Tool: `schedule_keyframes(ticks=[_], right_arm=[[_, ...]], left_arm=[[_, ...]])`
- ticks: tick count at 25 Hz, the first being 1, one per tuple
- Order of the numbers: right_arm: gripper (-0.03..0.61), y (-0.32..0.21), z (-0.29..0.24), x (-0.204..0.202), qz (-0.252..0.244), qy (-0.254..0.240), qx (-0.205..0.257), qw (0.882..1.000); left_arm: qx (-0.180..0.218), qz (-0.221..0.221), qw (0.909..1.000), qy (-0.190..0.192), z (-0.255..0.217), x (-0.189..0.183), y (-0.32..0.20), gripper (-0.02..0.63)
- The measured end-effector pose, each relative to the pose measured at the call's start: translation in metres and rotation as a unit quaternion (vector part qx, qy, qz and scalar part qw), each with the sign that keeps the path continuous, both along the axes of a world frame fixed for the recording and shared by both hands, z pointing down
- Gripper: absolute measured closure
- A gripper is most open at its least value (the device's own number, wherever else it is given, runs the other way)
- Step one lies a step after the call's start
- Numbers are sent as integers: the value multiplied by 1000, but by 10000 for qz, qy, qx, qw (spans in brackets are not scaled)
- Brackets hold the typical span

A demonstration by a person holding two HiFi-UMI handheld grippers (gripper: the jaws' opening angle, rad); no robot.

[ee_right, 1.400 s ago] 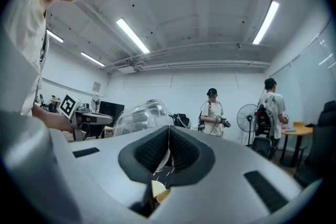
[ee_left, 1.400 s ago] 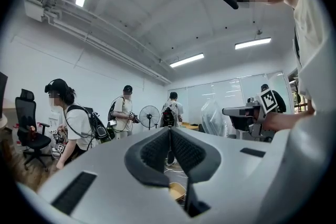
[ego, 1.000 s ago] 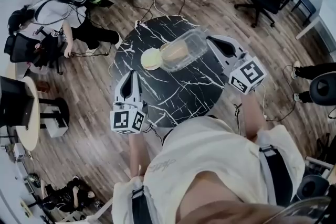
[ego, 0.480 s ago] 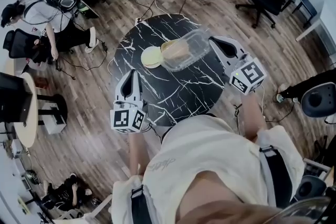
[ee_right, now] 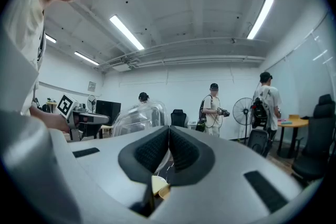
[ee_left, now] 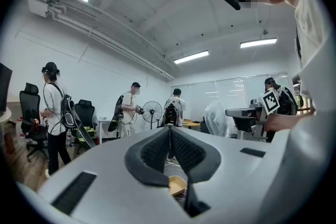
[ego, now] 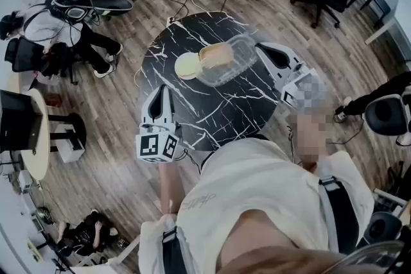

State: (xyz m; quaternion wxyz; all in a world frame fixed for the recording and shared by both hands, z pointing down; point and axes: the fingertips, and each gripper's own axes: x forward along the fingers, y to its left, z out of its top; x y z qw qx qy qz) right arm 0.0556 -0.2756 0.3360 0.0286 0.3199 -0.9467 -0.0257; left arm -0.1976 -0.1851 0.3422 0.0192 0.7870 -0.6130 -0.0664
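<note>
Left tool [ego: 158,99] closed, empty, at bench [ego: 212,113] edge. Right tool [ego: 266,53] closed, just beside clear box [ego: 226,61].

In the head view, my own chest and shoulders cover the near rim of the desk [ego: 192,119]. The back end of my right tongs [ego: 260,47] is blurred past reading. The tan lump [ego: 217,56] inside the clear container [ego: 239,64] is too small for me to name, and the container overlaps one edge of the pale round disc [ego: 184,66]. In the left gripper view, the body of my left tongs [ee_left: 169,131] blocks nearly all the desk. Only a tan sliver [ee_left: 177,185] shows below the pads. In the right gripper view, the tongs' body cuts off the container's lower half. A pale yellow scrap [ee_right: 157,185] under the pads is too little to identify.
</note>
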Motion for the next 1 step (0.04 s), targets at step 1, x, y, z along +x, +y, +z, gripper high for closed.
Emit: schedule_keyframes(ticks=[1], right_arm=[[568, -1, 1, -1, -1, 10, 0, 10000]], left_arm=[[7, -2, 10000, 10, 1, 0, -1, 589]])
